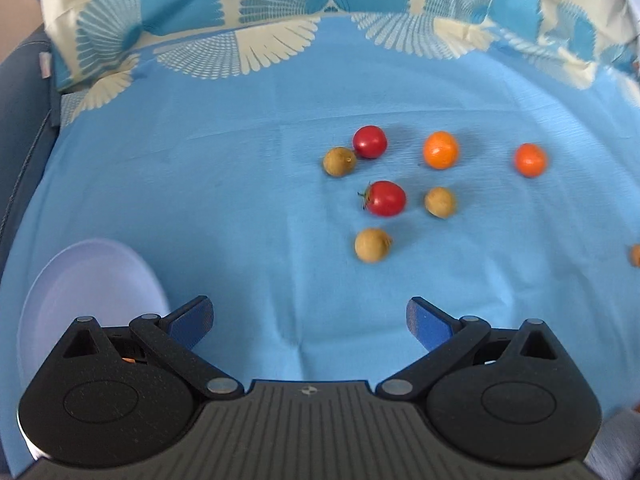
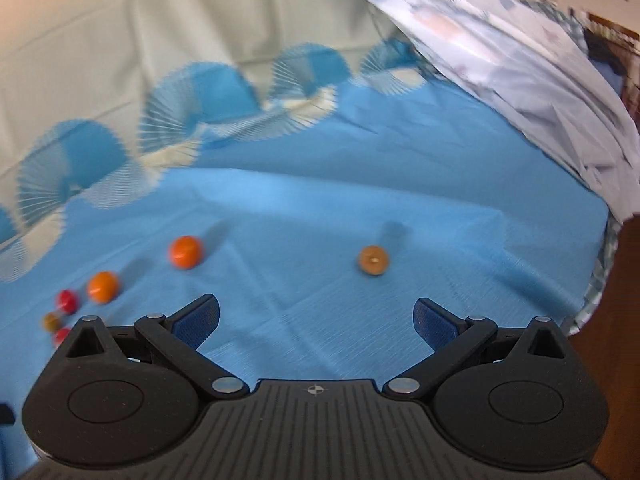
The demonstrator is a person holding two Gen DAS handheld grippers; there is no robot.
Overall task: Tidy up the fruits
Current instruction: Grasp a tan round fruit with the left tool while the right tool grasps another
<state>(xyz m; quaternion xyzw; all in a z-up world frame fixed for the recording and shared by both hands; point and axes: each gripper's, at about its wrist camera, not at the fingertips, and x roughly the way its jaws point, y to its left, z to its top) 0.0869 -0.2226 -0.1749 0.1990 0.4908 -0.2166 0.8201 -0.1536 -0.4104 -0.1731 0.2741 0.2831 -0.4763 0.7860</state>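
Small fruits lie on a blue cloth (image 1: pixel 200 184). In the left wrist view there are two red tomatoes (image 1: pixel 369 142) (image 1: pixel 386 198), three tan longans (image 1: pixel 339 161) (image 1: pixel 440 202) (image 1: pixel 372 245) and two orange fruits (image 1: pixel 440 150) (image 1: pixel 530 160). My left gripper (image 1: pixel 310 320) is open and empty, short of the nearest longan. In the right wrist view a lone tan-orange fruit (image 2: pixel 373 260) lies ahead, and two orange fruits (image 2: pixel 185 252) (image 2: pixel 103 286) lie to the left. My right gripper (image 2: pixel 316 318) is open and empty.
A pale lilac plate (image 1: pixel 80 280) sits at the lower left beside my left gripper. A patterned blue and cream cloth (image 1: pixel 280 8) rises at the back. Crumpled pale fabric (image 2: pixel 540 80) hangs at the right. The surface's edge (image 2: pixel 592 304) is at the far right.
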